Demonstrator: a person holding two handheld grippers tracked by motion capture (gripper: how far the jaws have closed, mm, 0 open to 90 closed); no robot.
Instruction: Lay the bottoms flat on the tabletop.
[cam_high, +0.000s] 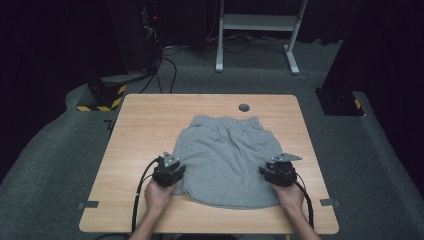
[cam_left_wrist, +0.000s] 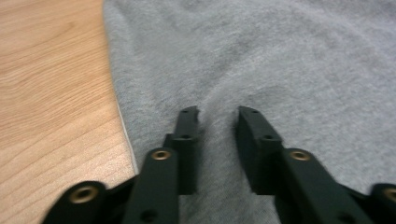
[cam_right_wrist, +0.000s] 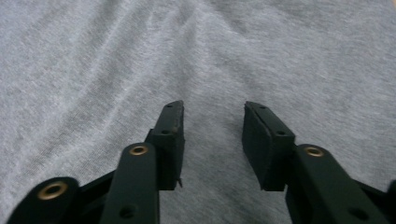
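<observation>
Grey shorts (cam_high: 227, 155) lie flat on the wooden table (cam_high: 145, 125), waistband at the far end and hem toward the person. My left gripper (cam_high: 178, 168) rests on the garment's left edge. In the left gripper view its jaws stand narrow (cam_left_wrist: 217, 116), with a raised ridge of grey cloth (cam_left_wrist: 261, 56) pinched between them and the fabric edge just to their left. My right gripper (cam_high: 268, 170) sits on the shorts' right edge. In the right gripper view its jaws (cam_right_wrist: 212, 112) stand apart over wrinkled cloth (cam_right_wrist: 116, 60), gripping nothing.
A dark round grommet (cam_high: 244, 107) sits in the table near its far edge. Grey tape marks (cam_high: 88, 204) lie at both near corners. Beyond the table stand a white desk frame (cam_high: 255, 30) and black equipment stands on the carpet.
</observation>
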